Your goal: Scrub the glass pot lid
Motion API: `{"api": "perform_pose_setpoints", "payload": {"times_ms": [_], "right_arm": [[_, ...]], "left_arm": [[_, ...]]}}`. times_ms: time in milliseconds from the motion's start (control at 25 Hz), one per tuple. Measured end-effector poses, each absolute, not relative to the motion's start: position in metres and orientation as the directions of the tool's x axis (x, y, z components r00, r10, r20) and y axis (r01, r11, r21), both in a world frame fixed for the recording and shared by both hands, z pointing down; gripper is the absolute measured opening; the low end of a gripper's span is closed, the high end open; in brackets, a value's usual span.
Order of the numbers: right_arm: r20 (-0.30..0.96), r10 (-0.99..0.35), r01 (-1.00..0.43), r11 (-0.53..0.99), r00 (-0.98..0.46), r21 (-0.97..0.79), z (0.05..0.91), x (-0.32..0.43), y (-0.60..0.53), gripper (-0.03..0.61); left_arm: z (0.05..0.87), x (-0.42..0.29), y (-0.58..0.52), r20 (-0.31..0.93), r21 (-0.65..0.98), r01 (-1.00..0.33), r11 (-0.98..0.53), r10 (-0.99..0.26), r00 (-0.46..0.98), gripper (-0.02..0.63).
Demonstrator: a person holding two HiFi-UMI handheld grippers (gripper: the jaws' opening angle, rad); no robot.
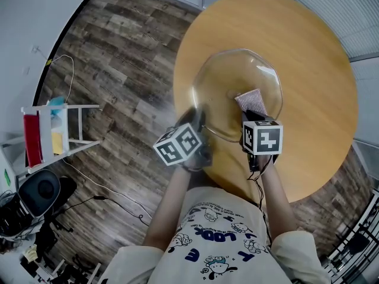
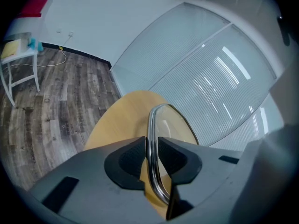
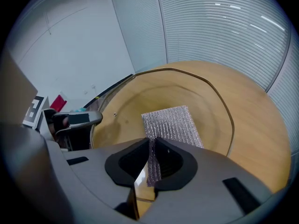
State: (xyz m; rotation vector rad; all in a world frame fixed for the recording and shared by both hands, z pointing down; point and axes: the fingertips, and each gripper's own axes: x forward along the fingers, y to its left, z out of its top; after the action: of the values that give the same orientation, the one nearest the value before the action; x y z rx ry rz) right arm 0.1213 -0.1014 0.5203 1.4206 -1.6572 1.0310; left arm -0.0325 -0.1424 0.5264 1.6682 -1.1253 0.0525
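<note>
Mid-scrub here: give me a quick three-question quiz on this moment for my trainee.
1. The left gripper is shut on: A) the metal rim of the glass pot lid; B) a pot handle; C) nothing?
2. True or false: the right gripper pinches a silvery scouring cloth laid on the lid.
3. What shape is the top of the wooden table?
Key: 1 A; 2 true; 3 round.

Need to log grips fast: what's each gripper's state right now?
Left gripper: shut on the glass pot lid, at its rim.
Right gripper: shut on the silver scrub pad.
</note>
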Motion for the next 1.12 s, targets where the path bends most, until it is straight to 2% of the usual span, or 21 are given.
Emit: {"api": "perform_pose_setpoints", "payload": {"times_ms": [1120], "right_arm": [[0.894,-0.405,-0.980,0.125,-0.191,-0.153,0.517,0.085,-0.096,0.055]], "left_arm": [[0.518,-0.040,-0.127,0.453,0.845,-0.529,0.081,-0.634,0.627,0.078]]}}
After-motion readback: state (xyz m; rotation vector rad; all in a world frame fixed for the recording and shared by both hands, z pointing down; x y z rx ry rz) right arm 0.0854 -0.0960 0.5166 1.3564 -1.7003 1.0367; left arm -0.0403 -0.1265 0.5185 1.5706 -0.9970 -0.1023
